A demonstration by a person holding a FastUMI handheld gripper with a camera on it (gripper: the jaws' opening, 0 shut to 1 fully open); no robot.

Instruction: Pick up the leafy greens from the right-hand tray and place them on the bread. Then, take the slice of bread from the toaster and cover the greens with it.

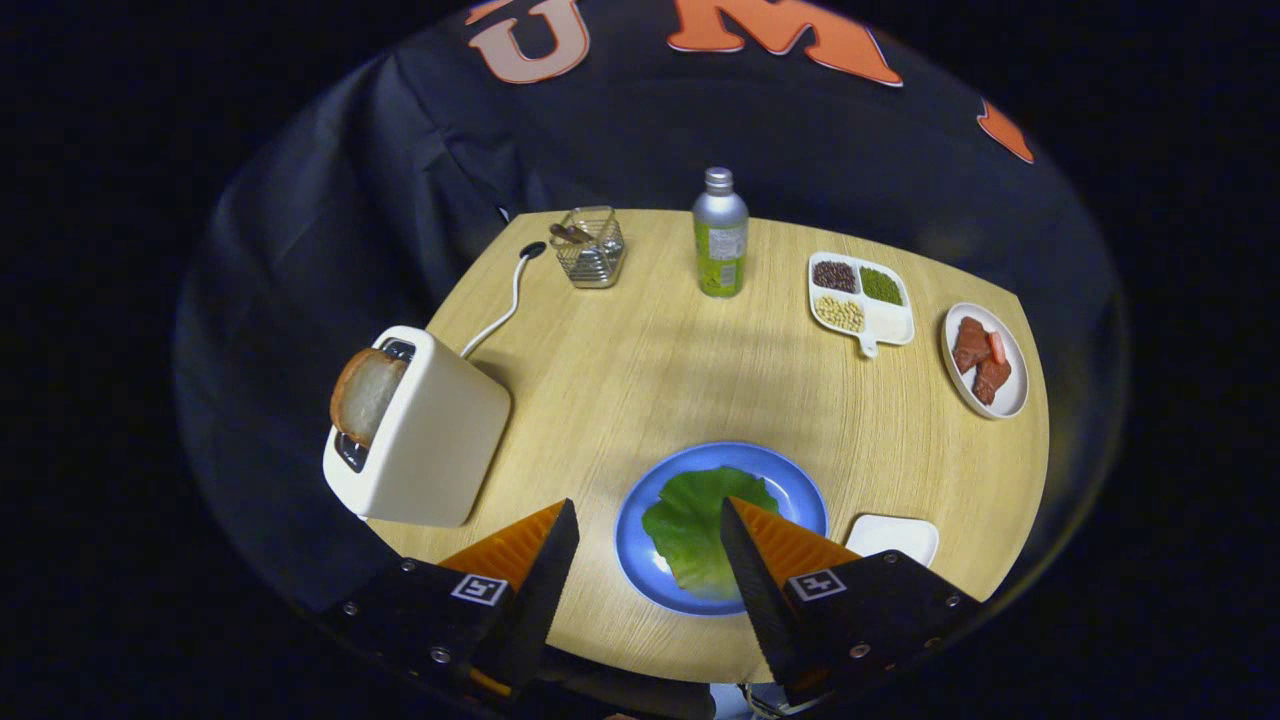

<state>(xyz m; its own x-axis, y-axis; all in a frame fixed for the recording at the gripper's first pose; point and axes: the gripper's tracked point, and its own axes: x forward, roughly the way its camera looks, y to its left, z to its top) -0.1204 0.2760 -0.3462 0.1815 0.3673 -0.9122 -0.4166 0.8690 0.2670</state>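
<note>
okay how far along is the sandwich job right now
Done: the leafy greens lie on the blue plate, hiding whatever is under them. In hand: nothing; the gripper is open above the plate. Left: the bread slice sits in the toaster, to be placed over the greens.

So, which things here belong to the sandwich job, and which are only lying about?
Job: leafy greens on blue plate; bread slice in toaster; small white tray; gripper, open above the plate.
Lying about: bottle, wire basket, divided dish, meat plate.
</note>
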